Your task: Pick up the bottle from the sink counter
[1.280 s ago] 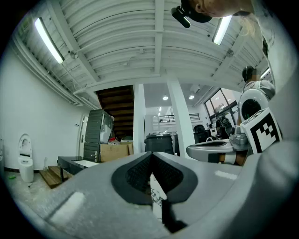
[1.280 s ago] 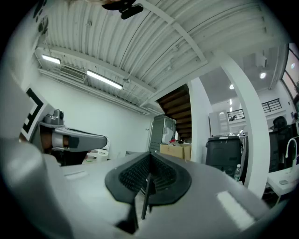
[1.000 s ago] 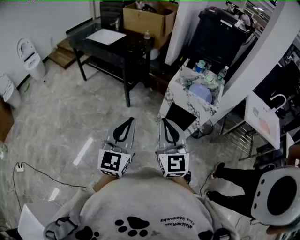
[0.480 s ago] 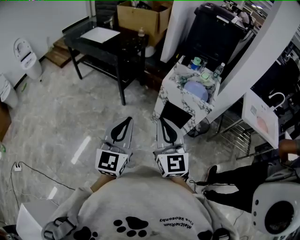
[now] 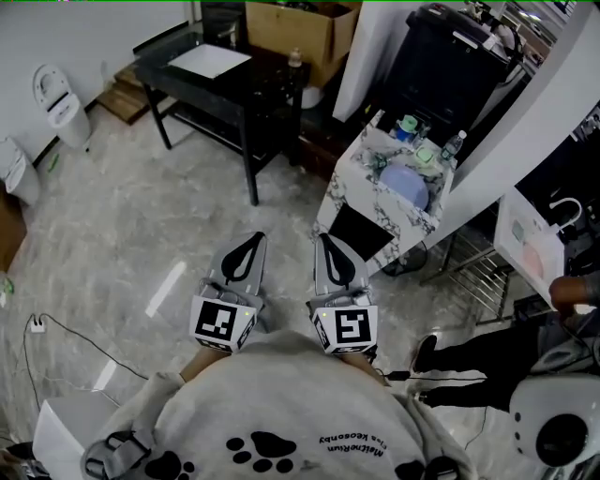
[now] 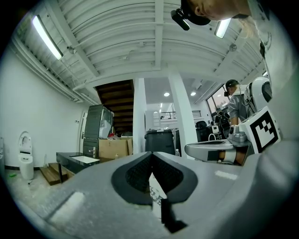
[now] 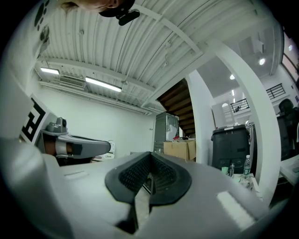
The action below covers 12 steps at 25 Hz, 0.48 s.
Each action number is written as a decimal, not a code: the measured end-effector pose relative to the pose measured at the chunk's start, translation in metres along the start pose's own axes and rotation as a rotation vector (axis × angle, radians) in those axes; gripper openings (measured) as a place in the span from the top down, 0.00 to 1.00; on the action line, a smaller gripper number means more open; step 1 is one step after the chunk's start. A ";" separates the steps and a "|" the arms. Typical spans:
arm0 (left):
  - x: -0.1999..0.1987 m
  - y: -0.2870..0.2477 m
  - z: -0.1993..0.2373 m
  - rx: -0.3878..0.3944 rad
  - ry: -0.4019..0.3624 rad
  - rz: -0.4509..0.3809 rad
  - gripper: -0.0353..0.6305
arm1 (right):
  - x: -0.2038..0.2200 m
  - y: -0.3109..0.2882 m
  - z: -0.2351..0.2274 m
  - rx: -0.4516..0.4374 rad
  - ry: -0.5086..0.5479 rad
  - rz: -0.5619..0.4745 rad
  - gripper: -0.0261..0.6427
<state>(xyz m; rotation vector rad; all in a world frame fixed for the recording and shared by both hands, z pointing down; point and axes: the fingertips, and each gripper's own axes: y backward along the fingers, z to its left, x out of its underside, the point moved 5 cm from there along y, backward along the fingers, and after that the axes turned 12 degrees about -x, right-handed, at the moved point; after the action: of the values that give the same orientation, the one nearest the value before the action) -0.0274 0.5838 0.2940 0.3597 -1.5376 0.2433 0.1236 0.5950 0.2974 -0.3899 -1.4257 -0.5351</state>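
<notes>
A clear bottle [image 5: 453,145] with a blue cap stands upright at the far right corner of the marble sink counter [image 5: 352,172], beside a pale blue basin [image 5: 406,185]. It also shows small and far off, as the bottle [image 7: 246,165] at right in the right gripper view and the bottle [image 6: 177,151] in the left gripper view. My left gripper [image 5: 250,243] and right gripper [image 5: 328,243] are held side by side close to my body, both shut and empty, well short of the counter. The right gripper [image 7: 150,157] and left gripper [image 6: 152,157] show their jaws pressed together.
A green cup [image 5: 406,124] and small items stand on the counter behind the basin. A black table [image 5: 225,80], a cardboard box [image 5: 300,23] and a black bin [image 5: 450,66] lie beyond. A wire rack [image 5: 478,272] and a person's legs [image 5: 487,361] are at right.
The head view has swayed slightly, so the counter has shifted a little in the frame. Both grippers stay shut, side by side. The person at right has shifted.
</notes>
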 end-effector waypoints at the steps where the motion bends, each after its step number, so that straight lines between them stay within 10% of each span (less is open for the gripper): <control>1: 0.002 -0.006 0.004 0.002 0.003 0.002 0.95 | 0.002 -0.007 -0.003 -0.002 0.000 0.000 0.96; 12: 0.014 -0.105 0.081 0.030 0.007 0.002 0.94 | 0.011 -0.121 -0.037 0.013 0.007 -0.032 0.96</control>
<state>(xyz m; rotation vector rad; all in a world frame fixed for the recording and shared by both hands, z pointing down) -0.0630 0.4550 0.3001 0.3805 -1.5286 0.2689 0.0862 0.4733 0.2968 -0.3557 -1.4300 -0.5523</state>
